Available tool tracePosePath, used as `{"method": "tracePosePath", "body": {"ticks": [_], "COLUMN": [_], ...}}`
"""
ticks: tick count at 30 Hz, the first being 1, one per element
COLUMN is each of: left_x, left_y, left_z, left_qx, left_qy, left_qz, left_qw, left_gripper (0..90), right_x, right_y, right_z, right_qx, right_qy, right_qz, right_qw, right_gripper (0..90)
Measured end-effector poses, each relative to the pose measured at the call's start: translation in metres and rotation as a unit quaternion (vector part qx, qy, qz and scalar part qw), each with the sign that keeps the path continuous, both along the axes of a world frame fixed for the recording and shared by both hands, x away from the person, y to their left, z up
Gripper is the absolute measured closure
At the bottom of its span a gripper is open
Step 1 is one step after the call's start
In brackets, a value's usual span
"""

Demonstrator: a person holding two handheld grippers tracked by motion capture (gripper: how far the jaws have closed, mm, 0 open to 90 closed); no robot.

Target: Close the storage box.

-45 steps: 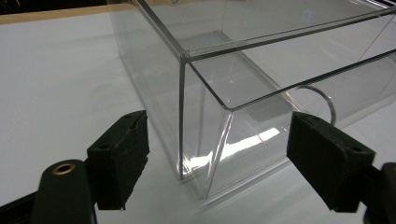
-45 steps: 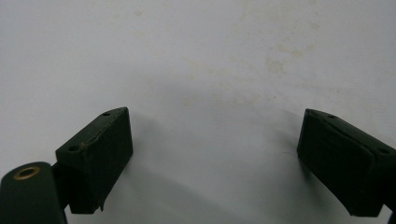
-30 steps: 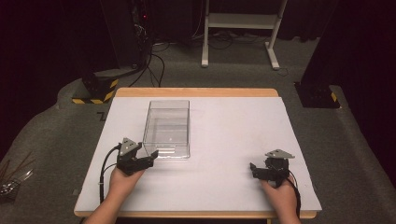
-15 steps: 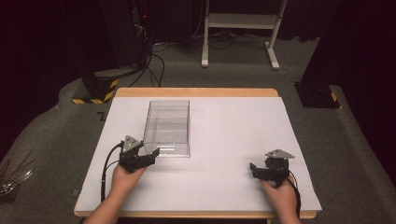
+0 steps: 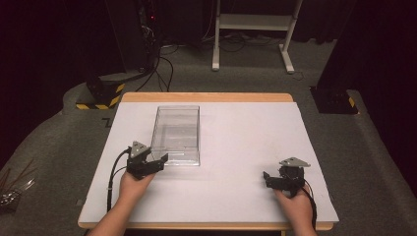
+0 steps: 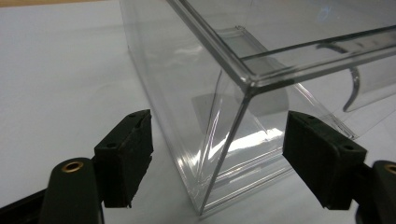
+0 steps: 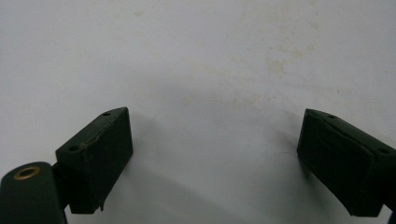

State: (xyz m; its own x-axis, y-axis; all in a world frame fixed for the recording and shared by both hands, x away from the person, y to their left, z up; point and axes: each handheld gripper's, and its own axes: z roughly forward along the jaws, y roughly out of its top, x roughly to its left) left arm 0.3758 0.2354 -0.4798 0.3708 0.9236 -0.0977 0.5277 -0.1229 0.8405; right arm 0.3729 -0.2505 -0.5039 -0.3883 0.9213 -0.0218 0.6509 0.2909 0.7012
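Note:
A clear plastic box (image 5: 176, 134) stands open-topped on the white table (image 5: 236, 142), left of centre. My left gripper (image 5: 158, 161) is open at the box's near left corner; in the left gripper view that corner (image 6: 233, 140) rises between the two spread jaws, apart from both pads. The box looks empty. My right gripper (image 5: 268, 179) rests low over the table near the front right, open, with bare white surface (image 7: 219, 93) between its jaws.
The table's wooden far edge (image 5: 206, 97) borders a grey carpeted floor. A white stand's legs (image 5: 251, 39) and dark equipment with cables (image 5: 142, 44) sit beyond the table. A yellow-black striped base (image 5: 101, 96) lies off the far left corner.
My left gripper has edged slightly forward and right toward the box's near corner. The right gripper has held still.

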Motion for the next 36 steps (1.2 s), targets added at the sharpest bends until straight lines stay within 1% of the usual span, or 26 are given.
{"method": "tracePosePath", "body": {"ticks": [3, 6, 8, 11, 12, 17, 21, 23, 25, 32, 36], "left_x": [0.001, 0.003, 0.003, 0.004, 0.004, 0.004, 0.003, 0.002, 0.0, -0.007, -0.011], "left_y": [0.0, -0.001, -0.001, -0.001, -0.001, -0.002, 0.0, 0.001, 0.002, 0.004, 0.005], "left_z": [-0.001, -0.002, -0.002, -0.002, -0.002, -0.003, 0.0, 0.001, 0.002, 0.006, 0.008], "left_qx": [0.0, -0.006, -0.007, -0.008, -0.004, -0.006, -0.016, -0.018, -0.015, -0.017, -0.015], "left_qy": [0.001, 0.004, 0.004, 0.004, 0.004, 0.006, 0.004, 0.005, 0.008, 0.004, 0.005], "left_qz": [0.006, 0.01, 0.012, 0.013, 0.012, 0.012, 0.013, 0.009, 0.003, -0.006, -0.009], "left_qw": [1.0, 0.9999, 0.9999, 0.9999, 0.9999, 0.9999, 0.9998, 0.9998, 0.9999, 0.9998, 0.9998], "left_gripper": [26.2, 28.3, 29.6, 30.4, 30.4, 30.7, 31.2, 30.2, 28.3, 24.4, 23.8], "right_x": [0.0, 0.0, 0.0, 0.0, 0.0, 0.0, 0.0, 0.0, 0.0, 0.0, 0.0], "right_y": [0.0, 0.0, 0.0, 0.0, 0.0, 0.0, 0.0, 0.0, 0.0, 0.0, 0.0], "right_z": [0.0, 0.0, 0.0, 0.0, 0.0, 0.0, 0.0, 0.0, 0.0, 0.0, 0.0], "right_qx": [0.0, 0.0, 0.0, 0.0, 0.0, 0.001, 0.001, 0.001, 0.0, -0.001, -0.001], "right_qy": [0.0, 0.0, 0.0, 0.0, 0.0, 0.0, 0.0, 0.0, 0.0, -0.001, -0.001], "right_qz": [0.0, 0.0, 0.0, 0.0, 0.0, 0.0, 0.0, 0.0, 0.0, 0.001, 0.001], "right_qw": [1.0, 1.0, 1.0, 1.0, 1.0, 1.0, 1.0, 1.0, 1.0, 1.0, 1.0], "right_gripper": [10.4, 10.4, 10.4, 10.4, 10.4, 10.4, 10.4, 10.4, 10.5, 10.6, 10.6]}}
